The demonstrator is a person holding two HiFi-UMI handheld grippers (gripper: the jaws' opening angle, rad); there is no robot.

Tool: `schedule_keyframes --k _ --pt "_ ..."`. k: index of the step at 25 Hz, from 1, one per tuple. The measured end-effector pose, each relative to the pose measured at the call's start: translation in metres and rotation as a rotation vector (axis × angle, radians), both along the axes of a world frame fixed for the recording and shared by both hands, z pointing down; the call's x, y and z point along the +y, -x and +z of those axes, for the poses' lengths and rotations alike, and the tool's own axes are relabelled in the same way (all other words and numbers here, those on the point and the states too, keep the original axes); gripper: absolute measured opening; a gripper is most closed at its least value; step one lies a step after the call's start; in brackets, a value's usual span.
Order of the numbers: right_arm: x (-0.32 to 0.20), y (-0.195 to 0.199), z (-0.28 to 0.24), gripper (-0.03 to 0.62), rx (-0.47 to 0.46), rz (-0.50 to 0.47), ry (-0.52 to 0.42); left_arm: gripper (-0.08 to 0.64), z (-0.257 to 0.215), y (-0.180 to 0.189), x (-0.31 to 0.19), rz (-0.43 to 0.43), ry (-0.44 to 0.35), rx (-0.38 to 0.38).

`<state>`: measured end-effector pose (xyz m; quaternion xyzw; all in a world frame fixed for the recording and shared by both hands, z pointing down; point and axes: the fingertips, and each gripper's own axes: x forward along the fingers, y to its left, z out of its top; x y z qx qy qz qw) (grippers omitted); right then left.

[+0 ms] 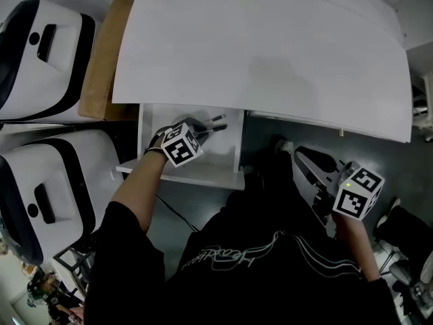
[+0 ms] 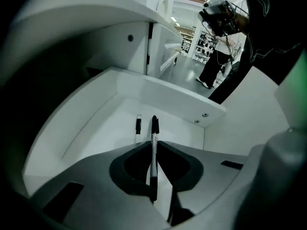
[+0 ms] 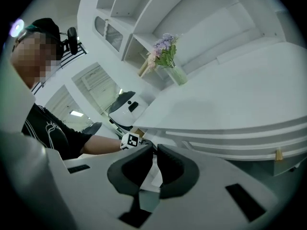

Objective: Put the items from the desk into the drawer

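Black marker pen [image 2: 154, 128] pinched between the left gripper's [image 2: 153, 146] pads, pointing down into the open white drawer [image 2: 86, 128], drawer pulled out beneath the white desk [image 1: 270, 53], right gripper [image 3: 152, 150] low off to the side, jaws a sliver apart, nothing between them

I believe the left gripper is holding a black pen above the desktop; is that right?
Not quite. The left gripper does hold the black pen, but over the open drawer, not the desktop. The head view shows this.
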<state>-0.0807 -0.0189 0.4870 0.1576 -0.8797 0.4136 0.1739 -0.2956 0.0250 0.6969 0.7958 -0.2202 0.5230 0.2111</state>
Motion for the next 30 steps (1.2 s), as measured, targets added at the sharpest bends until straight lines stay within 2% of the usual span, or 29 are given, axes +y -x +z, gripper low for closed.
schedule_keyframes --k 3,8,11,14,16,18,21,25,28,30 --pt "0.000 -0.007 0.007 0.057 0.013 0.015 0.013 0.058 0.016 0.001 0.004 0.013 0.037 -0.015" --pt "-0.002 -0.010 0.007 0.057 0.013 0.036 0.019 0.063 0.028 0.005 0.010 0.011 0.056 -0.047" --pt "-0.002 -0.011 0.005 0.057 0.011 0.037 0.019 0.148 0.027 0.005 0.011 -0.019 0.077 -0.038" --pt "-0.004 -0.011 0.001 0.057 0.011 0.029 0.013 0.181 0.013 0.003 0.007 -0.044 0.068 -0.019" --pt "-0.008 -0.010 -0.005 0.057 0.002 0.016 0.002 0.202 -0.004 0.001 0.001 -0.071 0.038 -0.003" --pt "-0.010 -0.009 -0.013 0.057 -0.013 0.002 -0.010 0.256 -0.026 -0.005 -0.005 -0.103 0.002 0.024" --pt "-0.005 -0.007 -0.025 0.057 -0.032 -0.018 -0.026 0.265 -0.066 -0.014 -0.007 -0.100 -0.078 0.032" --pt "0.007 -0.012 -0.046 0.057 -0.069 -0.053 -0.062 0.258 -0.135 -0.028 -0.015 -0.097 -0.219 0.010" --pt "0.014 -0.018 -0.065 0.057 -0.107 -0.075 -0.096 0.203 -0.194 -0.048 -0.018 -0.113 -0.325 0.005" --pt "0.024 -0.023 -0.082 0.057 -0.129 -0.084 -0.118 0.172 -0.234 -0.066 -0.010 -0.161 -0.376 0.039"
